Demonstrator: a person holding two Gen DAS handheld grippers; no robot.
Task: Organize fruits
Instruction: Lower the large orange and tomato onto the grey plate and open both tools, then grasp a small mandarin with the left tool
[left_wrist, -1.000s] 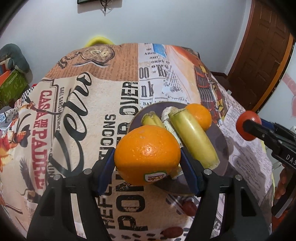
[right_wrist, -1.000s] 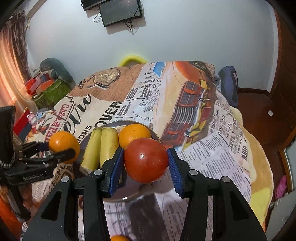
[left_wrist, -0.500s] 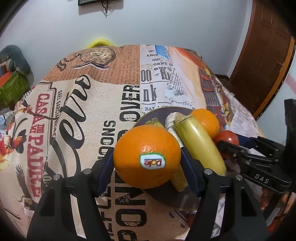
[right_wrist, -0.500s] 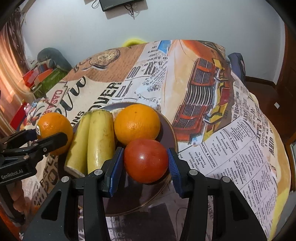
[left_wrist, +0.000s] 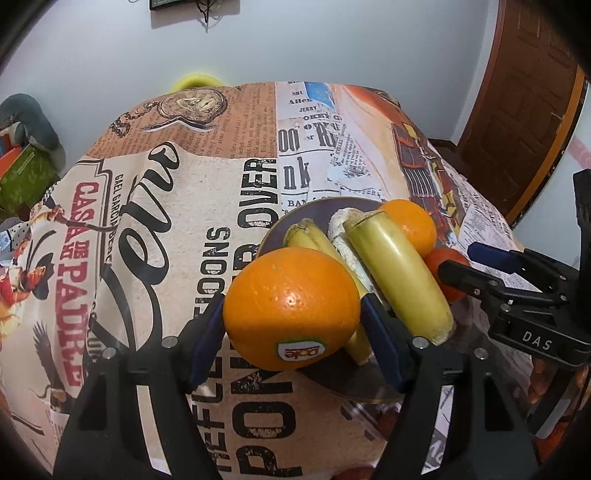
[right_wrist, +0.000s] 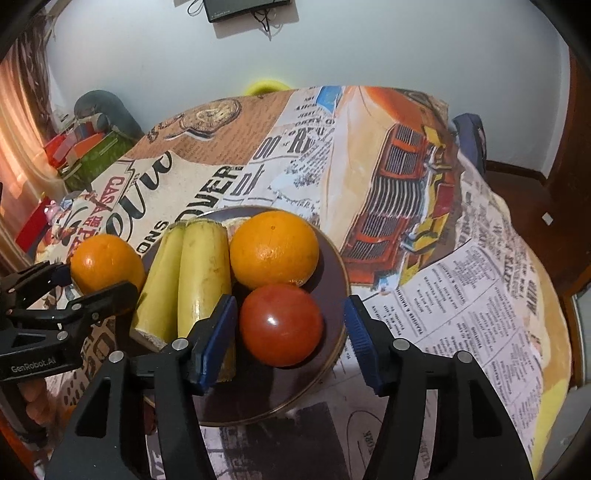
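A white-walled room with a brown door (left_wrist: 532, 110) holds a round surface (right_wrist: 461, 295) under a printed cloth, and on it a dark plate (right_wrist: 332, 258) of fruit. A second ago our right gripper (right_wrist: 290, 334) hung above the plate with its fingers clamped on the tomato (right_wrist: 280, 325); now the tomato sits on the plate between those fingers, just in front of the plate's orange (right_wrist: 273, 249), and the fingers are opening, with clear gaps on both sides. We judge the tomato delivered, so that hand is free to draw back. Our left gripper (left_wrist: 295, 328) has hardly shifted: the Dole orange (left_wrist: 291, 308) fills the space between its fingers at the plate's left edge, and those fingers are opening too. The left pad looks to be touching the peel while the right pad shows a sliver of gap, so we judge the release just beginning, with the orange about to settle beside the bananas (left_wrist: 399, 284). That would leave all the fruit here gathered on the plate. Readable writing: a "Dole" sticker (left_wrist: 301, 350) on the orange, seen upside down; "DAS" on the right gripper's body; "GenRobot.AI" on the left one; and "OVER" and "CASA DE PADRE" on the cloth.
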